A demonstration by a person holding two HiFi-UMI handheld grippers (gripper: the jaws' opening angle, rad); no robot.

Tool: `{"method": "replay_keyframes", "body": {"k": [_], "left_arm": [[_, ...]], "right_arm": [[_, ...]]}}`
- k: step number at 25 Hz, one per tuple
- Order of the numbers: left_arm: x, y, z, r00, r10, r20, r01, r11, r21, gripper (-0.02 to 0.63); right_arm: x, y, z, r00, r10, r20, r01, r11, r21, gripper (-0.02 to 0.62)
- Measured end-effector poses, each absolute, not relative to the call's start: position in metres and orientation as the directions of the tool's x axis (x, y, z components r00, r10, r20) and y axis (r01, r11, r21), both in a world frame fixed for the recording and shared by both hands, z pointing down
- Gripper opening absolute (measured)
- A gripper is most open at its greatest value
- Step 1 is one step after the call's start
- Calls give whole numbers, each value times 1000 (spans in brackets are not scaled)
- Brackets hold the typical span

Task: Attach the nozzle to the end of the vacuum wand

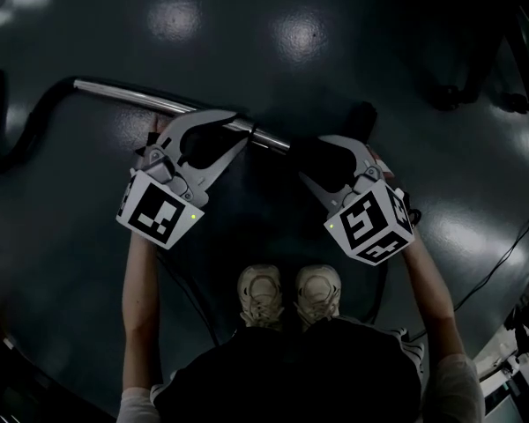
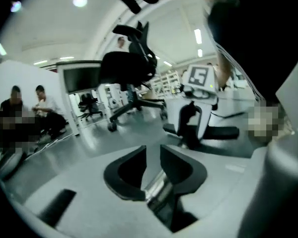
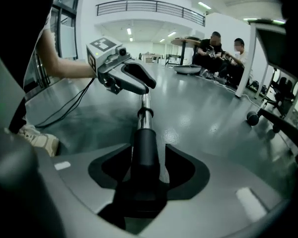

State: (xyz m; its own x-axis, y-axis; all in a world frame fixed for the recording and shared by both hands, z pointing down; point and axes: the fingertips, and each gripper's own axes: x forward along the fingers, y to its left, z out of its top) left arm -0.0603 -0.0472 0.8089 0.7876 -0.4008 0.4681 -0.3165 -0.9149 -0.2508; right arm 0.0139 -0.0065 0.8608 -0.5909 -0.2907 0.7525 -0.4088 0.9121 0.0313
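In the head view a chrome vacuum wand runs from the upper left down toward the centre, lifted off the dark floor. My left gripper is shut on it near its right end; the left gripper view shows the chrome tube pinched between the narrow jaws of the gripper. My right gripper is shut on the black nozzle. In the right gripper view the nozzle lies between the wide jaws of the gripper and meets the wand, with the left gripper clamped farther along it.
A black hose curls off the wand's far end at the left. The person's shoes stand just below the grippers. Cables cross the floor at the right. An office chair and seated people are farther off.
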Motion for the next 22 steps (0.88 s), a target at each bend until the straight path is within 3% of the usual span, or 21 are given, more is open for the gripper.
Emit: {"method": "replay_keyframes", "body": {"k": [2, 5, 8, 11, 15, 22], "left_arm": [[-68, -63, 781, 798, -503, 332, -471, -864, -177, 35], [-75, -82, 739, 760, -644, 87, -646, -763, -4, 3], [-86, -95, 715, 641, -766, -52, -760, -643, 96, 3], [-93, -96, 705, 499, -860, -112, -833, -511, 211, 3], [-90, -86, 707, 437, -894, -94, -865, -447, 229, 3], [-101, -83, 712, 403, -912, -72, -886, -409, 221, 3]], "right_arm": [[15, -12, 846, -644, -302, 703, -483, 873, -68, 203], [19, -38, 816, -693, -394, 603, -612, 764, -204, 5], [25, -76, 776, -673, -584, 454, -724, 644, -246, 6], [33, -95, 746, -604, -720, 342, -795, 516, -318, 6], [37, -92, 737, -572, -760, 309, -809, 461, -365, 6], [43, -86, 740, -526, -788, 319, -848, 456, -271, 6]]}}
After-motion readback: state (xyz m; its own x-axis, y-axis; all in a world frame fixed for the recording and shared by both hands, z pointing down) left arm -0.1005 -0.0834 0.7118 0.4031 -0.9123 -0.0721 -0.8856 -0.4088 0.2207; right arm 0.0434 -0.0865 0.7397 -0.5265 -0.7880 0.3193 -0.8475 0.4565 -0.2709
